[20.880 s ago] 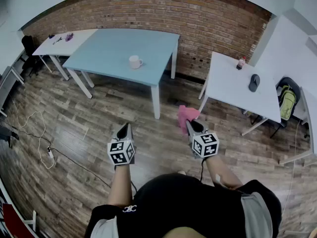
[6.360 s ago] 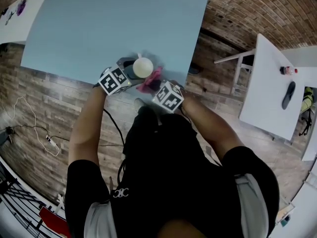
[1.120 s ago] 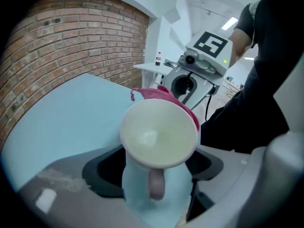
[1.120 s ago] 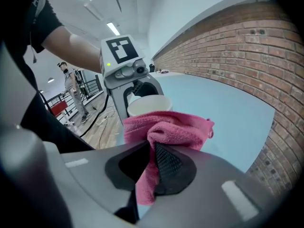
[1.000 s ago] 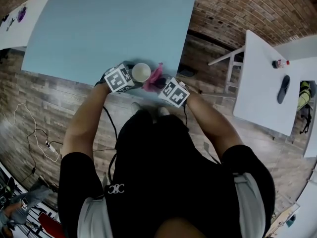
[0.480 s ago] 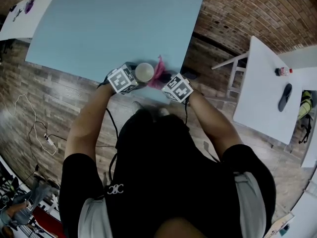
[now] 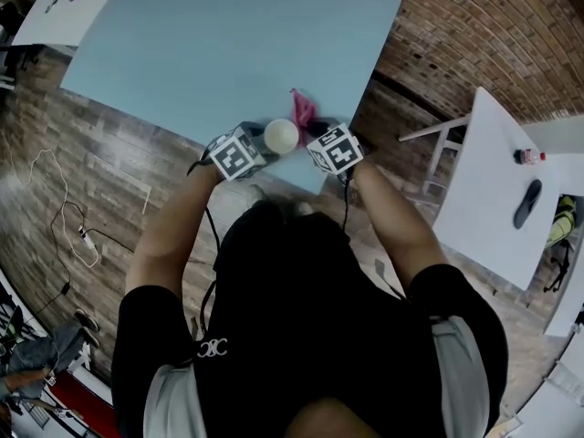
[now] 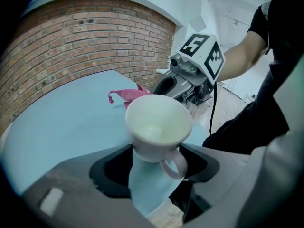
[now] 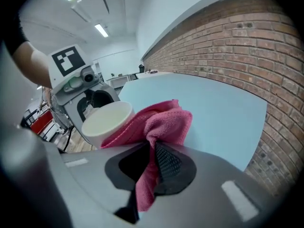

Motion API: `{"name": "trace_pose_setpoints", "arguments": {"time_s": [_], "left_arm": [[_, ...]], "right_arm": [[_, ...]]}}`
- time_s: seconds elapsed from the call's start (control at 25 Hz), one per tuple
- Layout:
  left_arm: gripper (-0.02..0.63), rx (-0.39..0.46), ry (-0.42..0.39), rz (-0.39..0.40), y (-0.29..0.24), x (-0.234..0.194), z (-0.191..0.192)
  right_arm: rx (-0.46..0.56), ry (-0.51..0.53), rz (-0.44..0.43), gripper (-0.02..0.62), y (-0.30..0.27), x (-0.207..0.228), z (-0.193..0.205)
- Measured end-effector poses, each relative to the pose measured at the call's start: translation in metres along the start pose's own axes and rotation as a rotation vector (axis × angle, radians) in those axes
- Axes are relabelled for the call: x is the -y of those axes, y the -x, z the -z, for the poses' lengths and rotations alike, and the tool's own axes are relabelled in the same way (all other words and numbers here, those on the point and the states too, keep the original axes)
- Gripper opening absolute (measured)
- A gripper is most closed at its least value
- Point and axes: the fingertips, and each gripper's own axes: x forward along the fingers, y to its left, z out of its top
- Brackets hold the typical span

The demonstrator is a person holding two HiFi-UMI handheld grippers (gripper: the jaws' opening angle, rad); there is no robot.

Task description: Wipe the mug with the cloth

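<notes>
A: Where's the mug (image 7: pixel 281 136) rel. to the tongs?
B: Betw. the jaws of the left gripper (image 7: pixel 262 140), which just closed in more. It sits left of the right gripper (image 7: pixel 311 132), over the near edge of the table (image 7: pixel 228 44)
A: And the cloth (image 7: pixel 303 109)?
B: In the right gripper's jaws, bunched ahead of its tips, against the mug's side nearest that gripper. Both grippers angle inward w/ the mug betw. them

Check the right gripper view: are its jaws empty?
No, the right gripper has the pink cloth pinched between its jaws, bunched up beside the mug.
</notes>
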Motion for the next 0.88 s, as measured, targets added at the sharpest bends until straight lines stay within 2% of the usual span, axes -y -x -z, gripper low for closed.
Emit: {"name": "trace_pose_setpoints", "arguments": {"time_s": [0.32,0.48,0.64,0.76,0.88], "left_arm": [[0.318,0.016,0.111,-0.069,0.001,0.002,0.001],[0.319,0.054,0.181,-0.117,0.003,-0.002,-0.006],[0.319,0.095,0.256,-0.189,0.004,-0.016,-0.015],[0.319,0.111,0.266,-0.216,-0.002,-0.020,-0.017],[0.318,0.098,0.251,-0.232,-0.011,-0.020,-0.010]], "right_arm": [[0.006,0.011,0.008,0.037,0.009,-0.009,0.006],[0.006,0.002,-0.001,0.037,0.019,-0.026,0.013],[0.008,0.043,-0.046,0.037,0.020,-0.054,0.016],[0.005,0.059,-0.053,0.037,0.016,-0.066,0.012],[0.002,0.047,-0.044,0.037,0.015,-0.060,0.014]]}}
